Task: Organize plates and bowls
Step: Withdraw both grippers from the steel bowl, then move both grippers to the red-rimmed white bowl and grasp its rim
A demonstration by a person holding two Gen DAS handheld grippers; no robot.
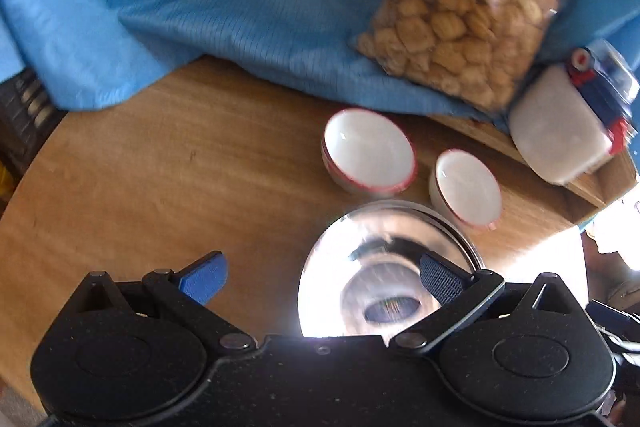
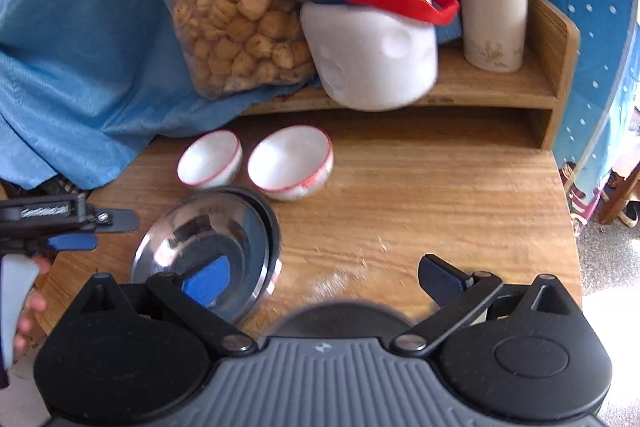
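Left gripper (image 2: 76,227) cut off, blurred

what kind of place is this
Probably a home, at a wooden desk used as a table: a zip bag of snacks, a child's water bottle on the desk's shelf, and red-rimmed bowls beside steel plates.

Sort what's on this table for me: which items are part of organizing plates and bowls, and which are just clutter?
Job:
larger white bowl
smaller white bowl
stacked steel plates

Clutter:
bag of snacks
white jug
cream flask
blue cloth
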